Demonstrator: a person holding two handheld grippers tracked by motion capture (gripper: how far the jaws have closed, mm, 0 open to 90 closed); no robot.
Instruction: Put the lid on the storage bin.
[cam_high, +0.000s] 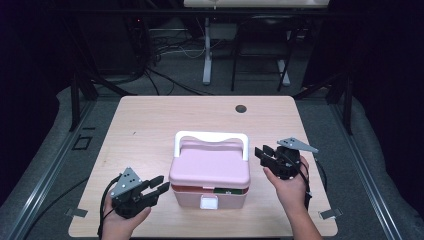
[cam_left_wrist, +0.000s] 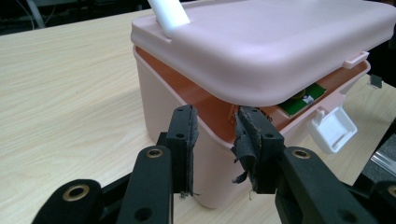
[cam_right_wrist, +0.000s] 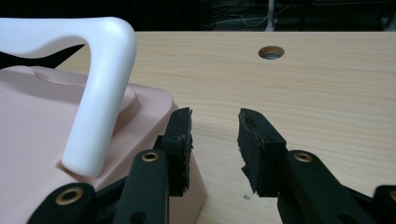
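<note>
left tool (cam_left_wrist: 215, 140) view: green card (cam_left_wrist: 303, 99) under lid (cam_left_wrist: 280, 46)

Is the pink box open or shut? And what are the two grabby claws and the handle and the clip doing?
Pink box lid: ajar, front edge lifted.
White handle: standing up.
White latch: undone, hanging down.
Left gripper: open, empty, near the box's corner.
Right gripper: open, empty, beside the handle.

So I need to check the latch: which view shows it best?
The left gripper view: the white latch hangs open under the raised lid, near and from the side. The high view has it small and head-on; the right gripper view faces the handle instead.
</note>
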